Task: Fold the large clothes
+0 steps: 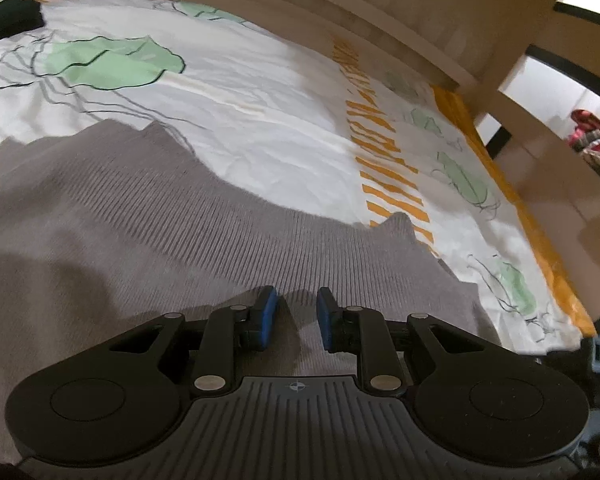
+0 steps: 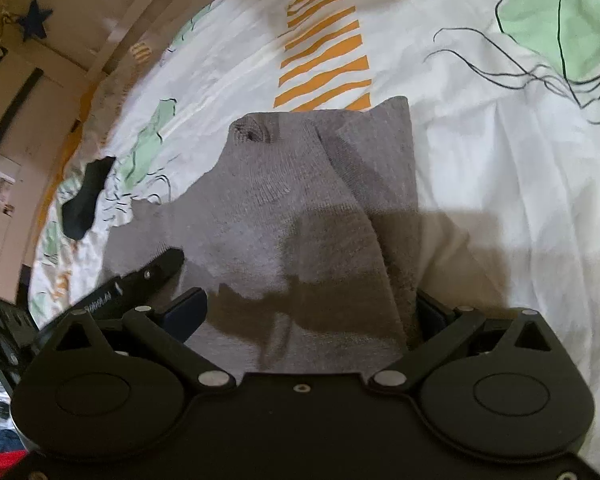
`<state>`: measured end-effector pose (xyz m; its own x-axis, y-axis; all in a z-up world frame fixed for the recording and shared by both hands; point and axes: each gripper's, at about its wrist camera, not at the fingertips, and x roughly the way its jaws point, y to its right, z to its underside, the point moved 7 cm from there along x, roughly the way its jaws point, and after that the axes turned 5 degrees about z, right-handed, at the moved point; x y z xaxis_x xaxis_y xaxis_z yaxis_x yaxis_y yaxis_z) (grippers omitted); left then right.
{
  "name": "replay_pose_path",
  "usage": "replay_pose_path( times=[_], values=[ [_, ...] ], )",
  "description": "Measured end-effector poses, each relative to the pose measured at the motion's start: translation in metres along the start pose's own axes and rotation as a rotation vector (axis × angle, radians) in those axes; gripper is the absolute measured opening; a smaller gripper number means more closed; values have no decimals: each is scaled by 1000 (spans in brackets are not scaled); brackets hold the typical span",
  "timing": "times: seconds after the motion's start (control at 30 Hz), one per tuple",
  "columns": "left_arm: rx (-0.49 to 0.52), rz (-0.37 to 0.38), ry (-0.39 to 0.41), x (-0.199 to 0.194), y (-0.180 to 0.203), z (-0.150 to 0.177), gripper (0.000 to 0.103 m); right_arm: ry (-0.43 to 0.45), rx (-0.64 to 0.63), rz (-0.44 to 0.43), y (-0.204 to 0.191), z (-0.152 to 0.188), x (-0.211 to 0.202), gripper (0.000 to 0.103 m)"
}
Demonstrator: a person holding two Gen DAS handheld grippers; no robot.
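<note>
grey ribbed knit garment (image 1: 148, 216), spread flat on a white bedsheet printed with green jellyfish outlines and orange striped bands (image 1: 268, 112); in the right wrist view the same garment (image 2: 276, 200) shows a sleeve laid across the body, its open cuff pointing toward the orange band. left gripper (image 1: 297, 316), black with blue pads, poised low over the garment near its edge: jaws narrowly apart, grey knit visible in the gap between the pads, with no fabric raised or pinched between them. right gripper (image 2: 312, 312): jaws set wide apart, a fold of the garment running up against the right-hand finger, the blue left-hand pad (image 2: 186, 312) lying clear of the cloth; no clamping evident. a small black cloth item (image 2: 85, 196) lies on the sheet, apart from the garment, toward the bed's edge. beyond the sheet, a pale wooden bed frame (image 1: 380, 40).
</note>
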<state>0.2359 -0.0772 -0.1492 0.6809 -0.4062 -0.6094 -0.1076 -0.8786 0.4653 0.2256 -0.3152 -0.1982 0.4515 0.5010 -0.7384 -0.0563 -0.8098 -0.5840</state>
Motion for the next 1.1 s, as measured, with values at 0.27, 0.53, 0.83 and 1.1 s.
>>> replay_pose_path(
  times=[0.27, 0.53, 0.83, 1.1],
  values=[
    [-14, -8, 35, -37, -1, 32, 22, -17, -14, -39, -1, 3, -1, 103],
    [-46, 6, 25, -43, -10, 44, 22, -16, -8, -74, 2, 8, -5, 98],
    [-52, 12, 26, -38, -12, 44, 20, 2, 16, -72, 10, 15, -9, 42],
    [-24, 64, -2, -65, -3, 72, 21, 112, 41, -137, -4, 12, -37, 40]
  ],
)
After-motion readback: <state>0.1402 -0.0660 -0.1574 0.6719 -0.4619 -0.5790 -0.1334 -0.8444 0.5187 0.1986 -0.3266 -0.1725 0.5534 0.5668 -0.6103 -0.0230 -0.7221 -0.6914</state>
